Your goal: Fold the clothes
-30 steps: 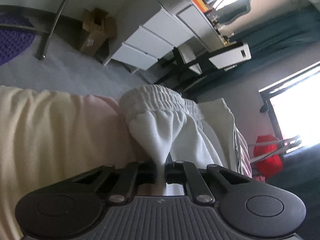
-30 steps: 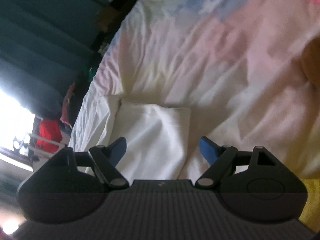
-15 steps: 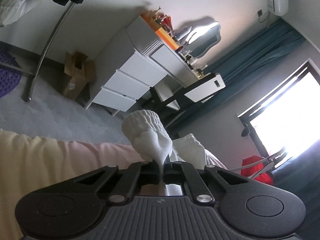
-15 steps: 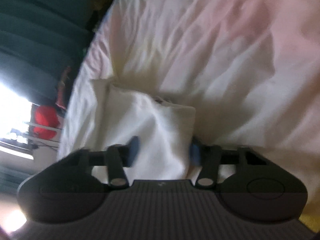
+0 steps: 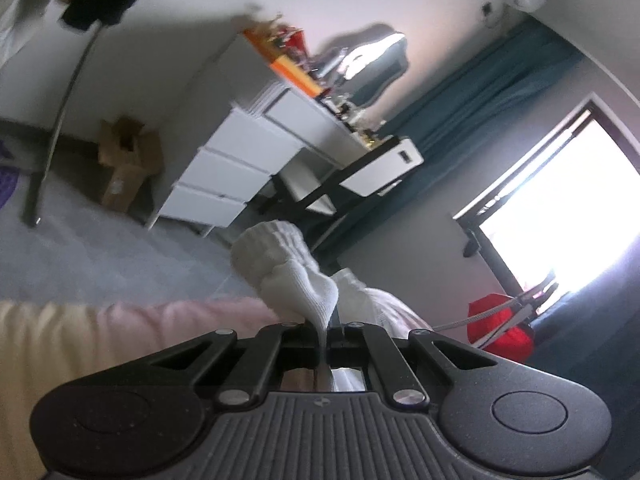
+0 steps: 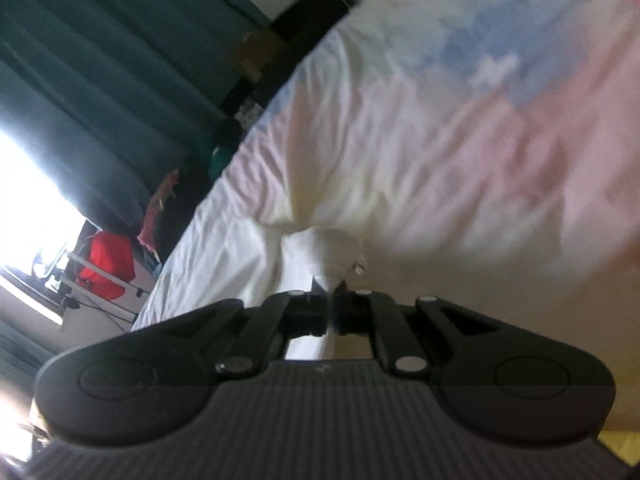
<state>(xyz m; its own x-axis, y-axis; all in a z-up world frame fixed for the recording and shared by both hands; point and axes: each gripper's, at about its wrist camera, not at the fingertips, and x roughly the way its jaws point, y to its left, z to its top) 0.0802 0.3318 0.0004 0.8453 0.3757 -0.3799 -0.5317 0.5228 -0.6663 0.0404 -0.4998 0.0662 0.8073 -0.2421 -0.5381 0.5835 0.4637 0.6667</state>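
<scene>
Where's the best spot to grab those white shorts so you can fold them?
By the edges, as both grippers do now. The left gripper pinches the white shorts at the bunched elastic waistband, the right gripper pinches another bunched edge. Probably come in low along the bedsheet, since flat cloth offers only its rim.

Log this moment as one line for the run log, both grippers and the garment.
left gripper: shut on white garment | right gripper: shut on white garment | garment bunched, over bedsheet | fold: unfinished
</scene>
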